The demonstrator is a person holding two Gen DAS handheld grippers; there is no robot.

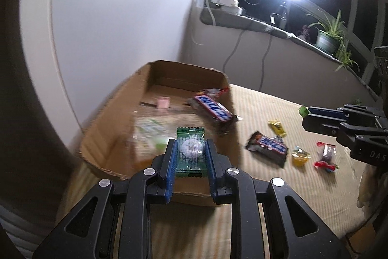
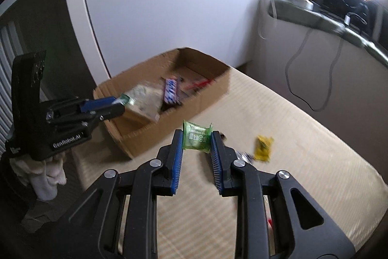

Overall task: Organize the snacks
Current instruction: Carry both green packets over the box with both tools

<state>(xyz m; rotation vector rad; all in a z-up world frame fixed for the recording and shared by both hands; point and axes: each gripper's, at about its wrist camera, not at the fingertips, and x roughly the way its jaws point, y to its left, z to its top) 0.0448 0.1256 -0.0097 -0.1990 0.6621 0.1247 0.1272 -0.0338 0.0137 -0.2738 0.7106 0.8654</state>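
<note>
Mint, clamped in the left gripper, hangs over the box's near end; the right gripper, pinching a candy, sits farther off.

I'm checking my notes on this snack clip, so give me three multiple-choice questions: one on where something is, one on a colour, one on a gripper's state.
1. Where does the left hand-held gripper hold its candy?
A. above the cardboard box
B. on the windowsill
C. under the table

2. What colour is the wrapped candy in the right hand-held gripper?
A. red
B. light green
C. blue

3. What state is the right hand-held gripper in?
A. open, holding nothing
B. shut on a chocolate bar
C. shut on the wrapped candy

Answers: 1 A, the dark green candy hangs over the box's near edge. 2 B, its wrapper is pale green. 3 C, both pads press the wrapper's sides.
</note>
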